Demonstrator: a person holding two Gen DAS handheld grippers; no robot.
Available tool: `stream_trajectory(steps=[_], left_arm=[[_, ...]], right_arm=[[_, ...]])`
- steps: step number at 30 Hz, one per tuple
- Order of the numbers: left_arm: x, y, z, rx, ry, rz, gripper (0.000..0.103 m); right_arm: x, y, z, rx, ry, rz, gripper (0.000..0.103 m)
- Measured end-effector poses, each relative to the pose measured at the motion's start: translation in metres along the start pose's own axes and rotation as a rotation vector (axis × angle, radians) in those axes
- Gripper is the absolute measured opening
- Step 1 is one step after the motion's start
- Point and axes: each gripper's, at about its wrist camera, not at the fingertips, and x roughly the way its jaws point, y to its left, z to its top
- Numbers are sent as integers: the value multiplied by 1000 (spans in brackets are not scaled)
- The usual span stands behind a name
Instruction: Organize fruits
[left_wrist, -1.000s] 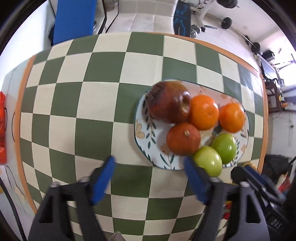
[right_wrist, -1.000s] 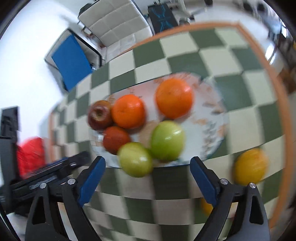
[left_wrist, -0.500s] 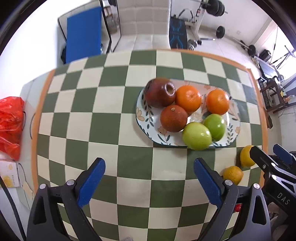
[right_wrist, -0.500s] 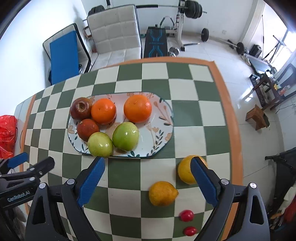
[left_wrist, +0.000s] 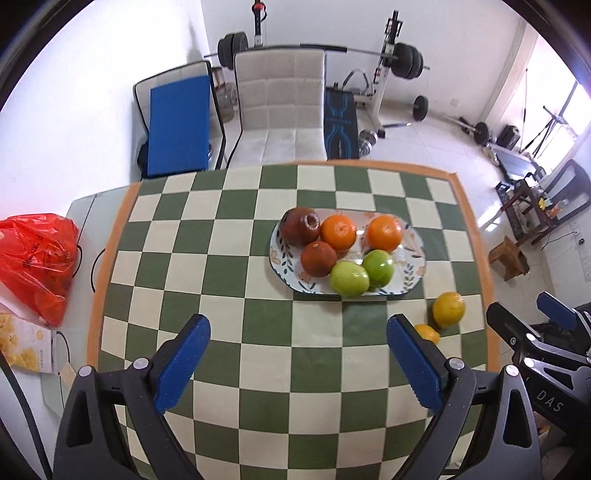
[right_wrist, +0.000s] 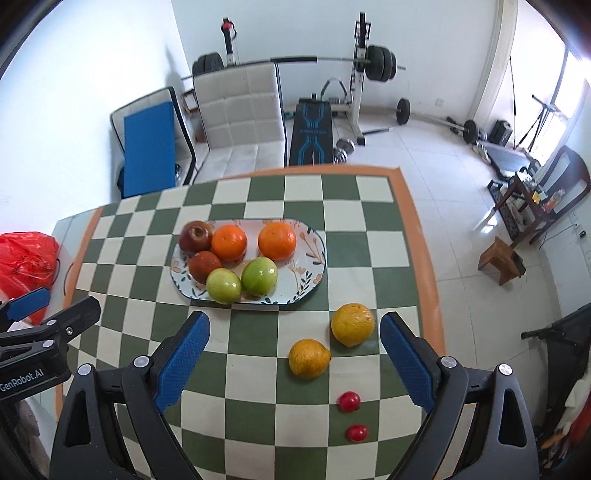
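Both spread and empty — left tool and right tool above the green-checked worktop. Paired on the floral oval plate; two yellow lemons outside it, probably next.

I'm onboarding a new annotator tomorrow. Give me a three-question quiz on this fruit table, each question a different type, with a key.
1. How many fruits lie on the plate?
2. True or false: both lemons, one and the other, are on the plate.
3. The right gripper is: A) shut on a lemon, B) open and empty, C) shut on a green apple.

Key: 1. Six: a red apple, a dark red fruit, two oranges, two green apples. 2. False; on the tablecloth. 3. B.
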Motion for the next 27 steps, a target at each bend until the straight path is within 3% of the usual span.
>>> stream_trajectory(steps=[16, 23, 25, 27], left_arm=[[-87, -15, -26, 32, -125, -30, 98], [-92, -19, -29, 29, -123, -38, 98], [-84, -22, -27, 32, -99, -32, 98], [-74, -24, -26, 40, -85, -13, 103]], right_arm=[[-106, 0, -30, 7, -113, 43, 96], [-112, -7, -29, 45, -117, 81, 96], [-106, -18, -28, 85, -122, 105, 102], [-91, -33, -26, 117, -92, 107, 102]])
